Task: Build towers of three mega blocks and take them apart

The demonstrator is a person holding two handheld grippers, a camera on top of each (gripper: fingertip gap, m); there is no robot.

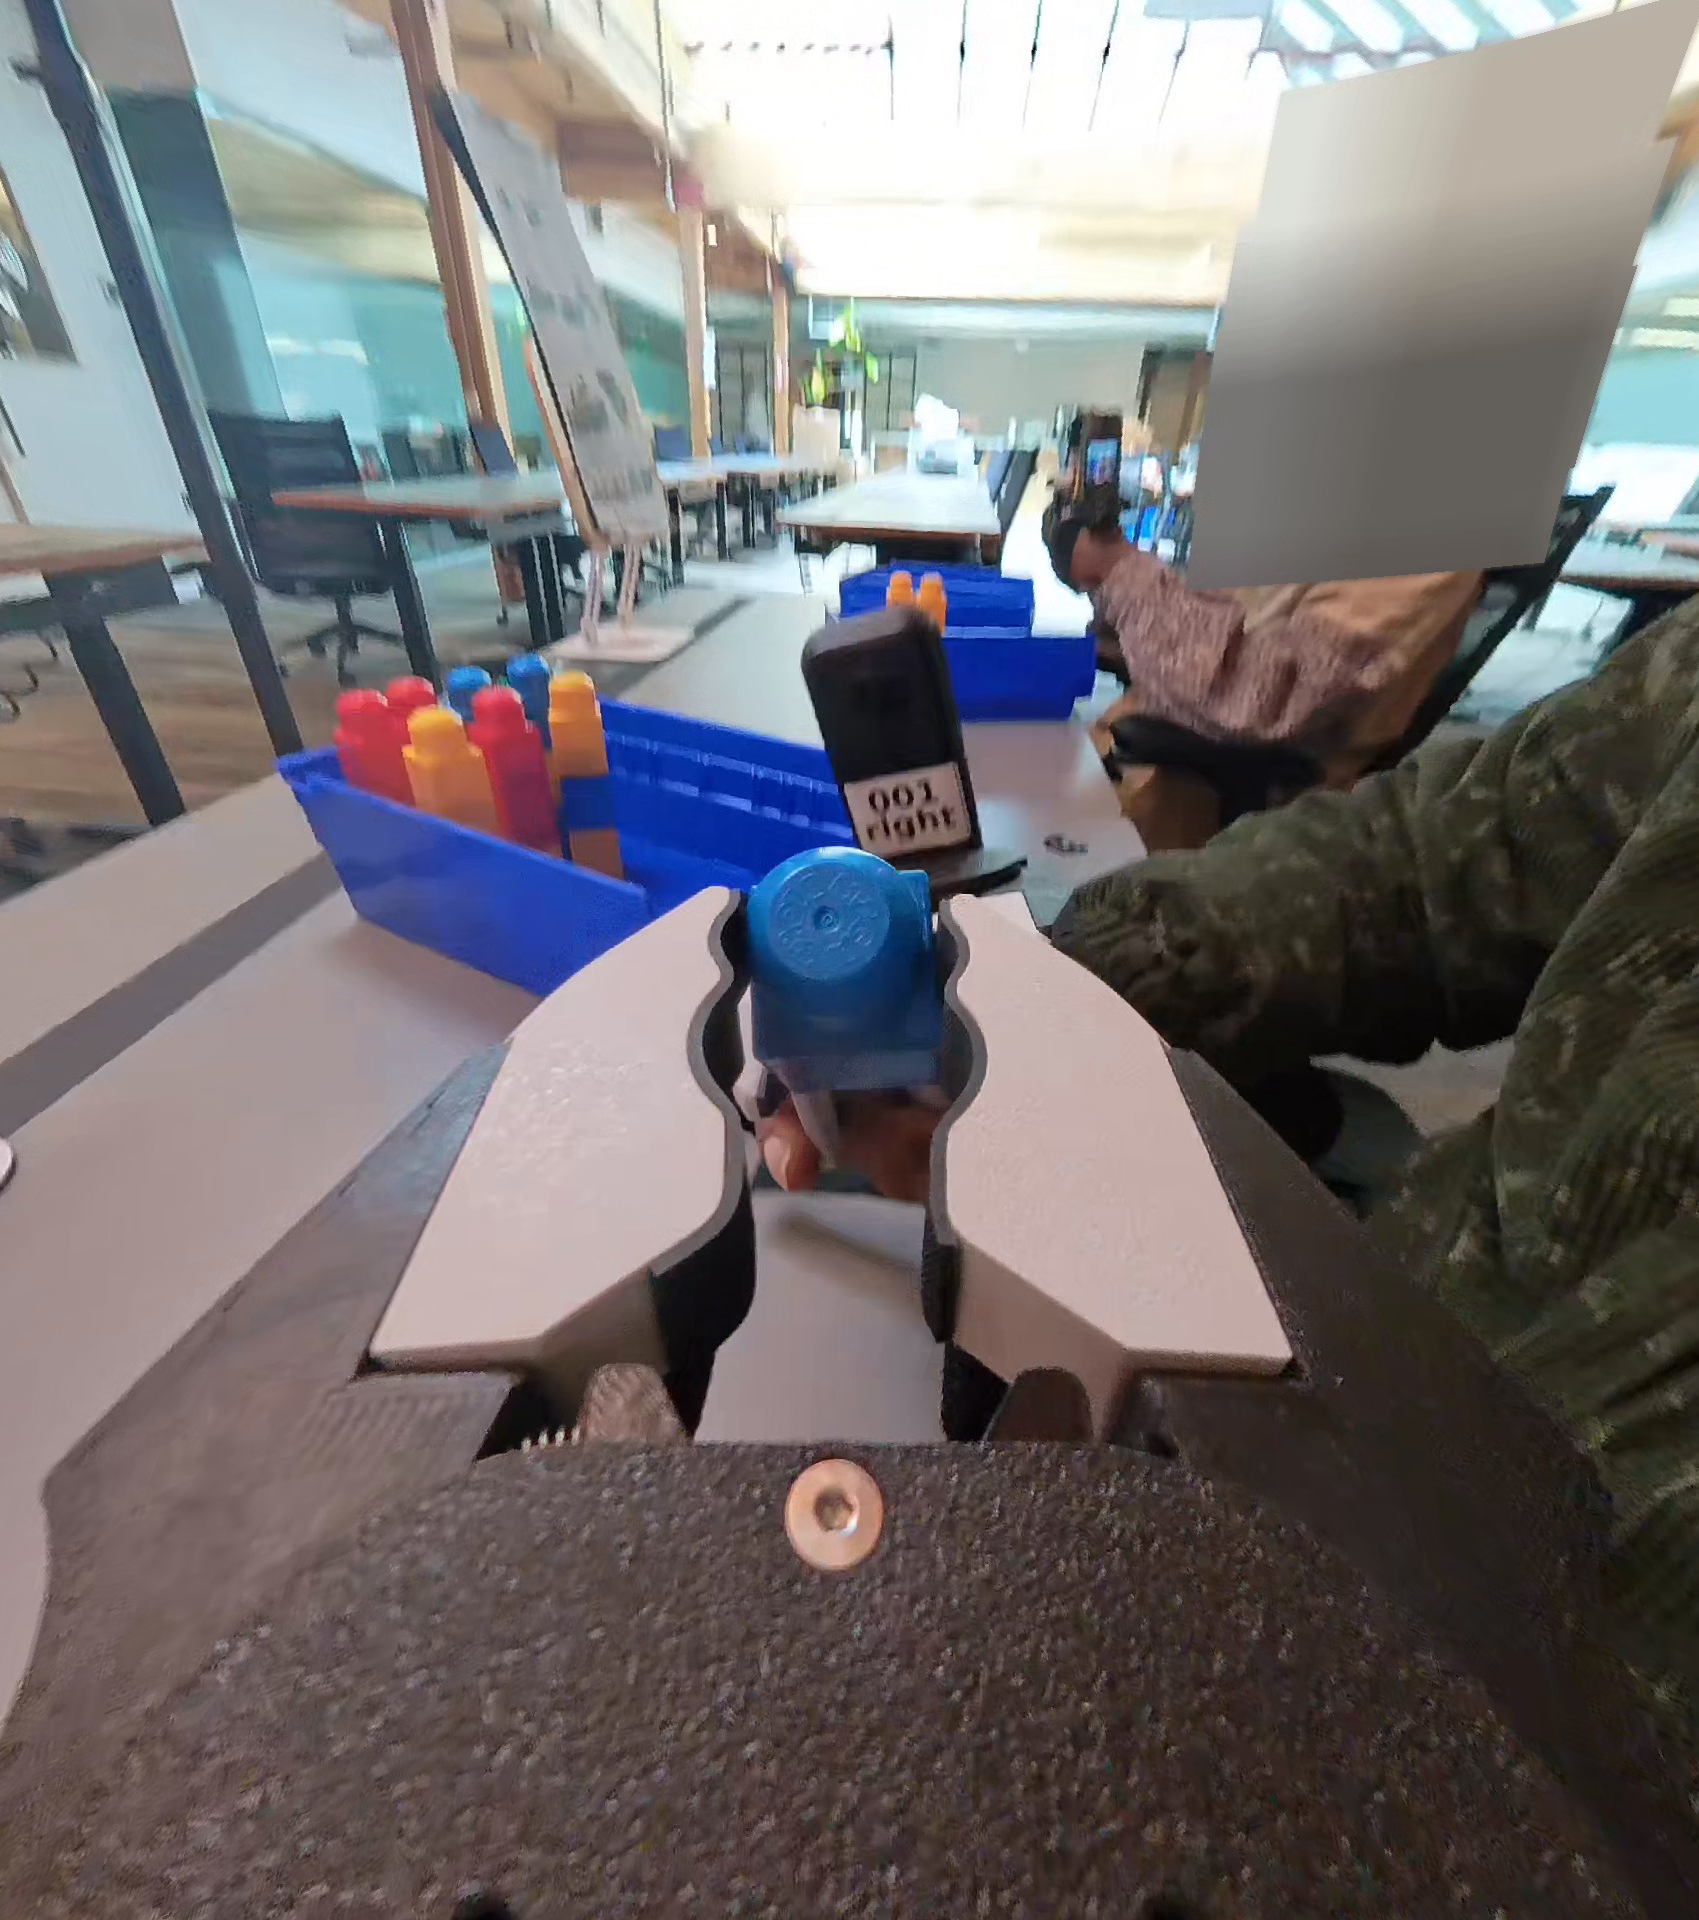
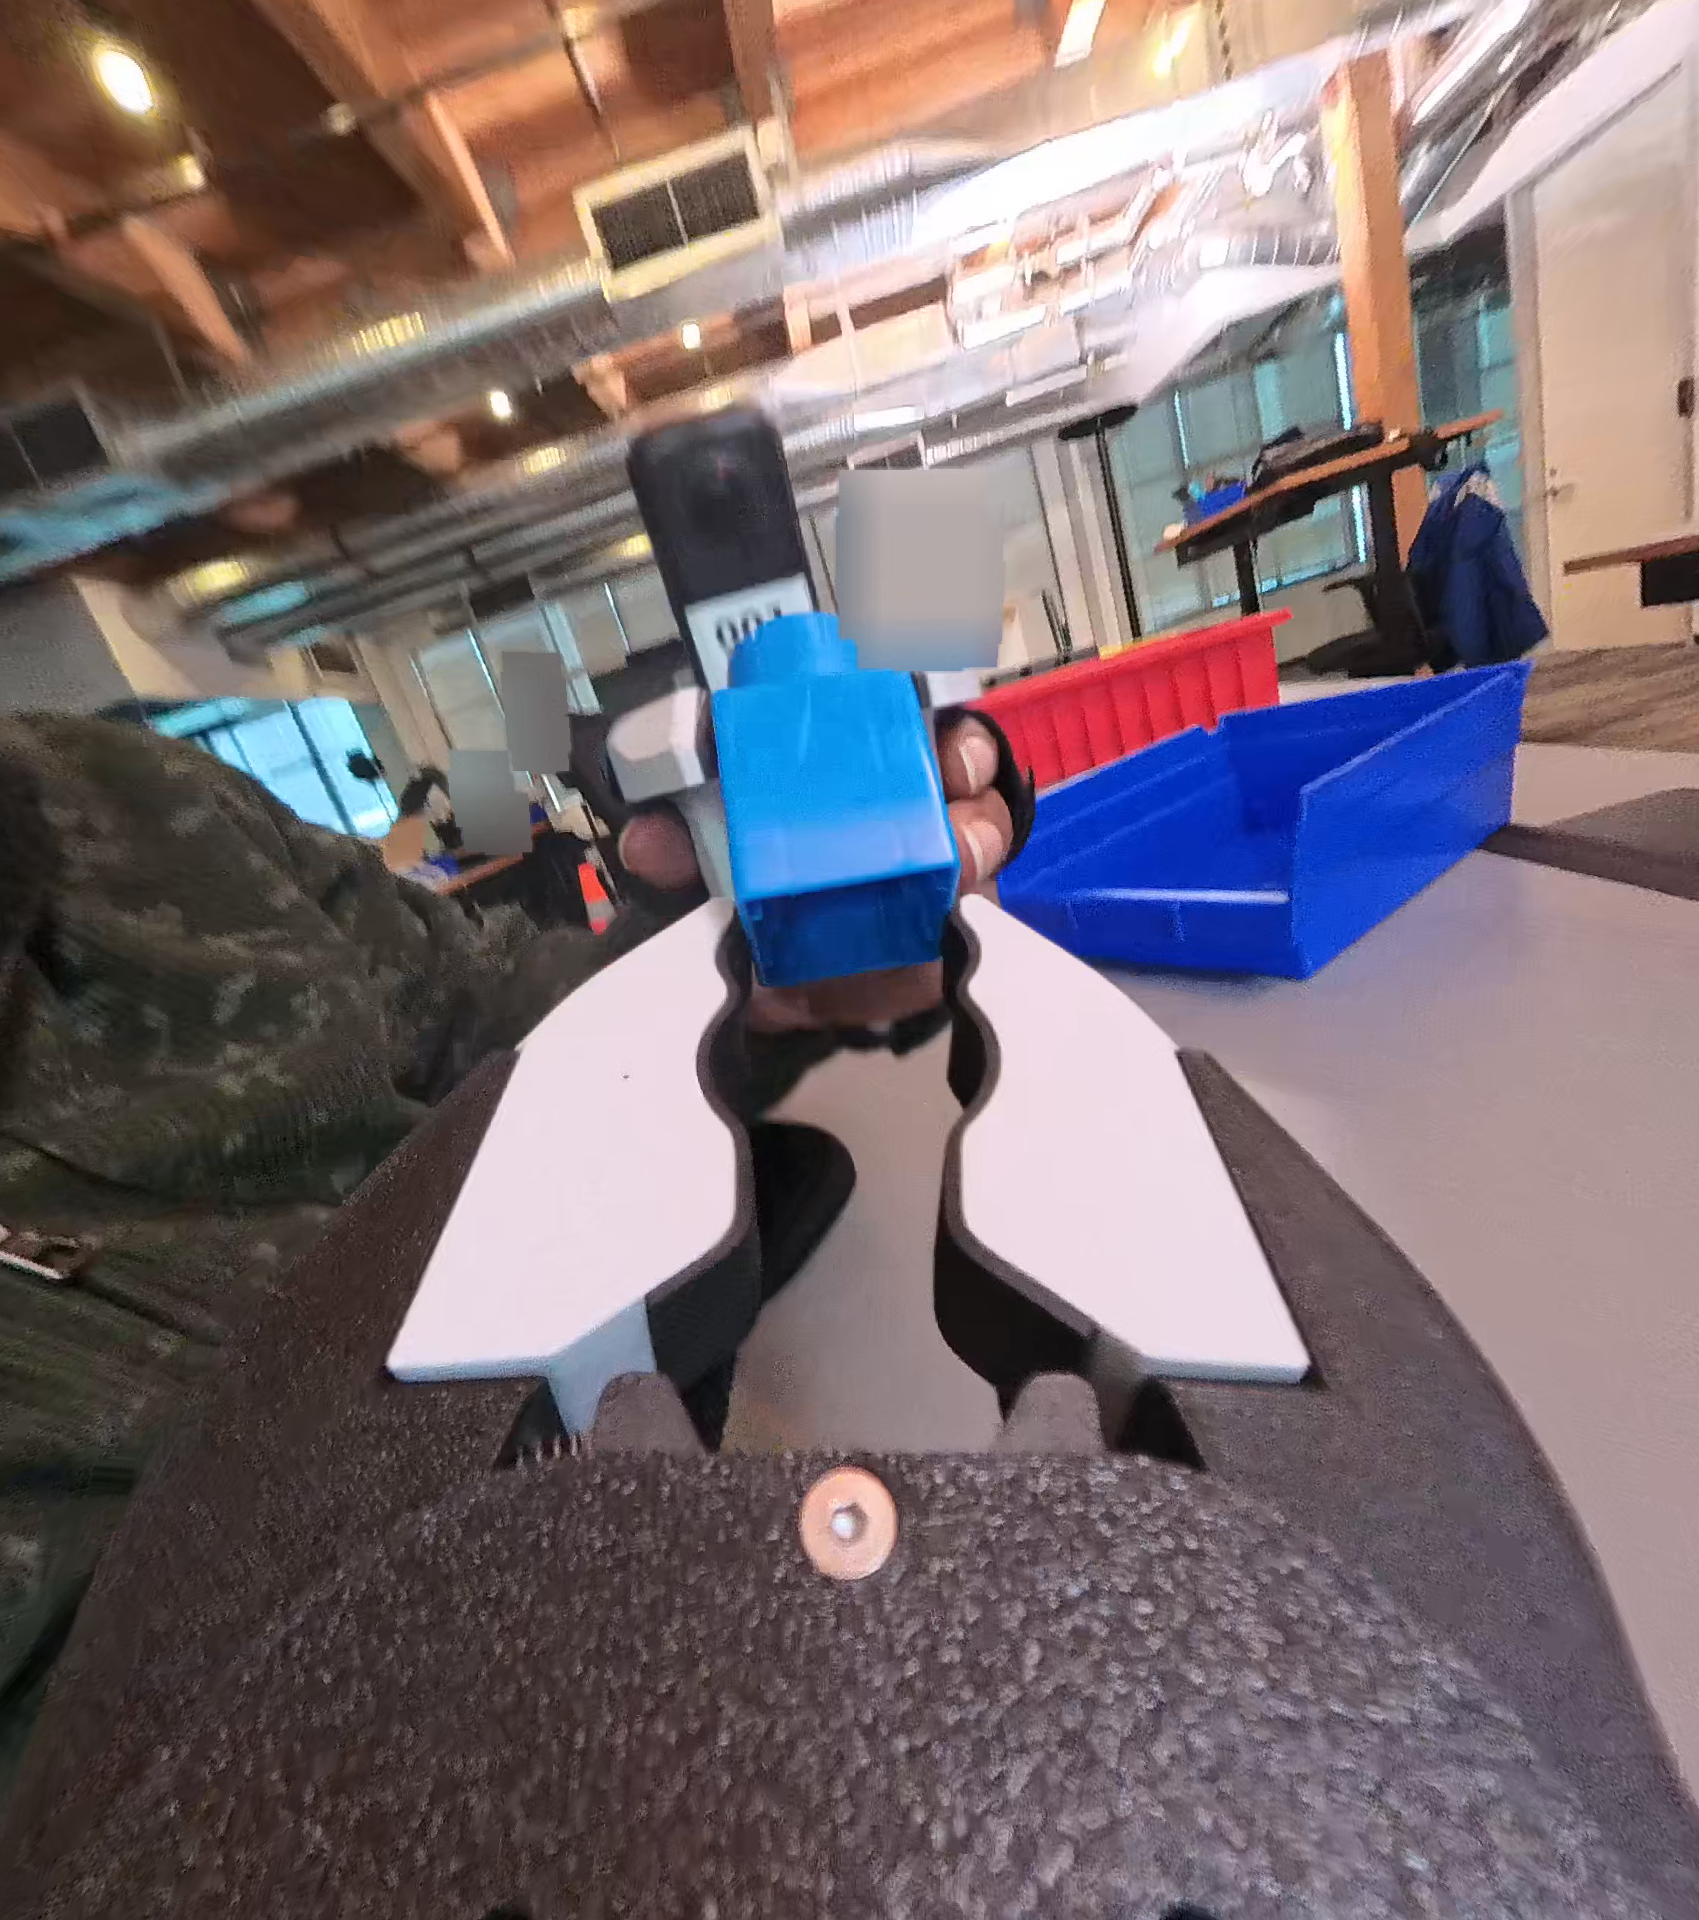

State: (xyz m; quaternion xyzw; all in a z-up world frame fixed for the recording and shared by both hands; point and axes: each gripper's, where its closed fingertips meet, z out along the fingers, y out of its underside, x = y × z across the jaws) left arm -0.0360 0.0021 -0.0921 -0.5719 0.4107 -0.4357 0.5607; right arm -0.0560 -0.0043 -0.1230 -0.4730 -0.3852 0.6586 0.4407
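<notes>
**Blue mega block (image 1: pixel 834 966), held off the surface (image 1: pixel 149 1039) between two claws**

Left wrist view: behind and left of the block, a blue bin (image 1: pixel 471 883) holds upright red, orange and blue block towers (image 1: pixel 492 758). The left claw (image 1: pixel 840 935) pinches the block's stud end. To its right is a camouflage sleeve (image 1: pixel 1447 935).
Right wrist view: the right claw (image 2: pixel 845 925) is closed on the same block's (image 2: pixel 829 790) hollow base. To the right of the block lies a second blue bin (image 2: pixel 1292 831), with a red bin (image 2: pixel 1136 696) behind it.
</notes>
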